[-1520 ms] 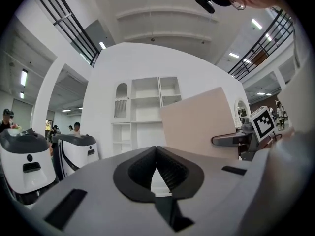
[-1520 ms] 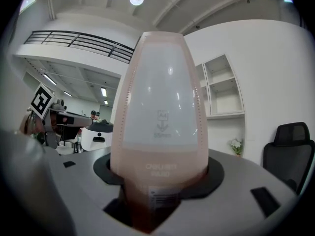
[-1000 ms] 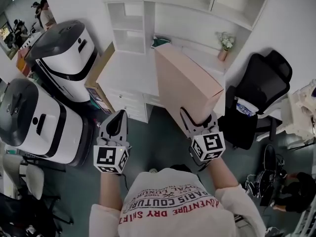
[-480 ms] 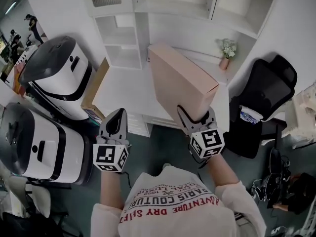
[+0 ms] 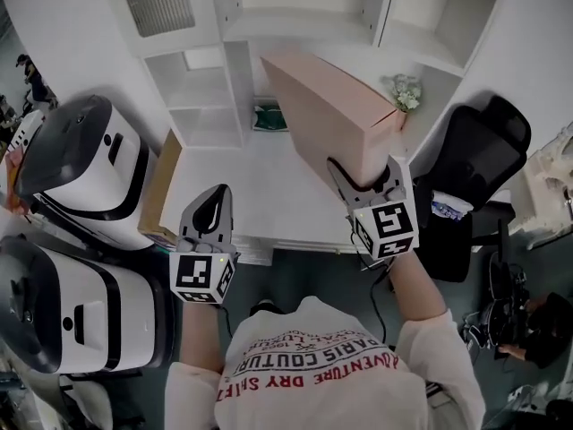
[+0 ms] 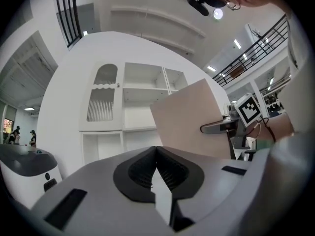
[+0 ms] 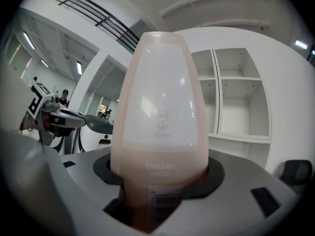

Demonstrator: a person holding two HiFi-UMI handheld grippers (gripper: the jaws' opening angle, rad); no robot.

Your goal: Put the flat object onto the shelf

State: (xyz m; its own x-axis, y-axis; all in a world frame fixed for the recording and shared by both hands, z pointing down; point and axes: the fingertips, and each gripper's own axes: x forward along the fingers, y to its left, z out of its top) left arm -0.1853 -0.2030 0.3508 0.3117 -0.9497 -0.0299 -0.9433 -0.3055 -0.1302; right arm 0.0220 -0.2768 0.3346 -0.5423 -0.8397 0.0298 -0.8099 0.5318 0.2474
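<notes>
A flat pink file box (image 5: 327,119) stands on edge in the air over the white desk (image 5: 242,195), its far end close to the white shelf unit (image 5: 295,25). My right gripper (image 5: 363,186) is shut on its near end; in the right gripper view the pink file box (image 7: 160,127) fills the space between the jaws. My left gripper (image 5: 209,225) hangs at the desk's front edge, shut and holding nothing, its pads (image 6: 167,168) meeting. In the left gripper view the pink file box (image 6: 189,122) and right gripper (image 6: 216,127) show to the right.
A small flower pot (image 5: 405,92) and a green item (image 5: 269,117) sit at the back of the desk. A black office chair (image 5: 474,168) stands at the right. Two white and black machines (image 5: 81,159) and a leaning cardboard sheet (image 5: 157,186) are at the left.
I have come closer to the desk. The right gripper has carried the pink box forward and up towards the shelf unit. The left gripper has kept its place, shut.
</notes>
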